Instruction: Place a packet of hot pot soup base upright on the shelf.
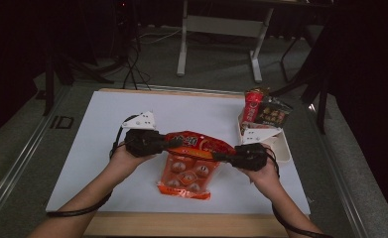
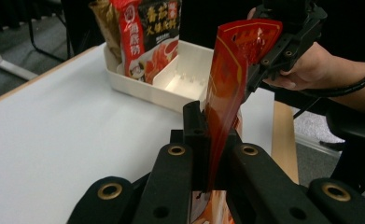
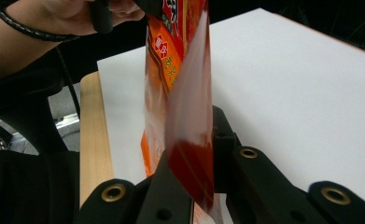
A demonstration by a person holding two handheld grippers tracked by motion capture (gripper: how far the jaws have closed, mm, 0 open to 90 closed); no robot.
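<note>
While a person's two hands reach in from the near edge of the white worktop [image 1: 107, 119], an orange-red snack bag [image 1: 194, 163] hangs stretched between two handheld grippers, its top edge raised and its lower end resting on the worktop near the front edge. On the left, the left gripper [image 1: 174, 144] has its black fingers [image 2: 196, 130] clenched on one end of the bag's top seam, and the left gripper view shows the red foil pinched flat between them. On the right, the right gripper [image 1: 220, 157] has its fingers [image 3: 222, 135] clamped on the opposite end of the same seam, the glossy film pressed between the pads in the right gripper view. Between the two grips the top of the bag runs as a taut red band, and the printed body below it shows round pictures of food. Behind the right hand [image 1: 261, 171], near the far right corner of the worktop, a white divided tray [image 2: 171, 91] holds two upright packets, a red one [image 1: 252, 106] and a darker one [image 1: 273, 115], leaning together in one compartment, while the compartment beside them lies bare. Each gripper trails a black cable [image 1: 77, 212] back along the forearm.
</note>
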